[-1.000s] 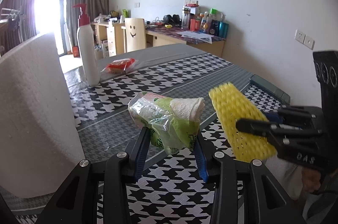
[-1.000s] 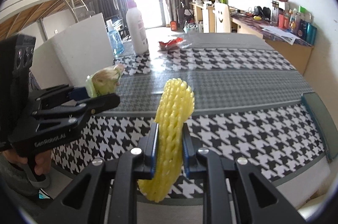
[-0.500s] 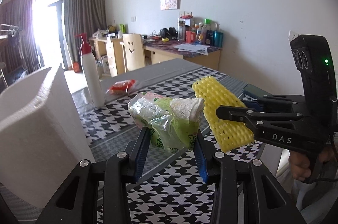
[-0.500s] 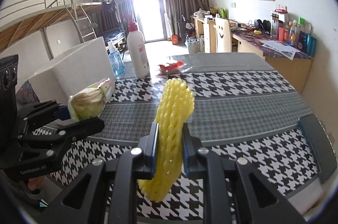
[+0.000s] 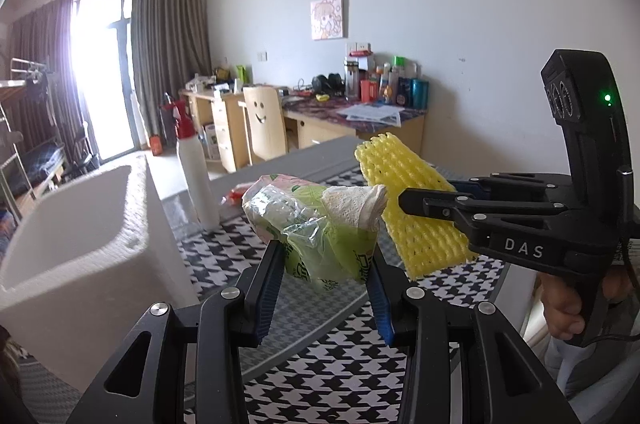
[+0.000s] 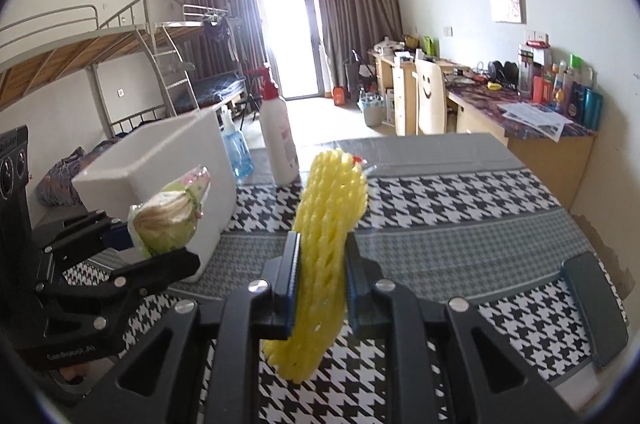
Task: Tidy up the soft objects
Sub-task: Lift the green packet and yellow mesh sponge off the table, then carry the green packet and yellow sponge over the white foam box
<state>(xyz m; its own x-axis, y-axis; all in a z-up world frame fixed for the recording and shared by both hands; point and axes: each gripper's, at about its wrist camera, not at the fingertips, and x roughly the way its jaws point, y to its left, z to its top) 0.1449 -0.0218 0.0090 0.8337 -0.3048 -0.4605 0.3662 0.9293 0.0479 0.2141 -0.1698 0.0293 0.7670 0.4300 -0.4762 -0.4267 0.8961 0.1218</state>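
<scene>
My left tongs (image 5: 326,278) pinch a green plastic pack of tissues (image 5: 316,224) and my right tongs (image 6: 320,274) squeeze a yellow foam fruit net (image 6: 328,220), both held above the houndstooth tabletop (image 6: 460,208). Beyond and left of them the white foam box (image 6: 160,160) waits, so I judge neither is stowed yet.

A houndstooth-clothed table (image 6: 460,200) bears a white foam box (image 6: 168,160), pump bottle (image 6: 278,140) and blue bottle (image 6: 236,152).

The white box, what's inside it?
The white box is open on top, and only its pale inner wall shows. Its bottom is hidden by the near wall, so I cannot tell if anything is inside. The tissue pack is outside it, in the left tool.
</scene>
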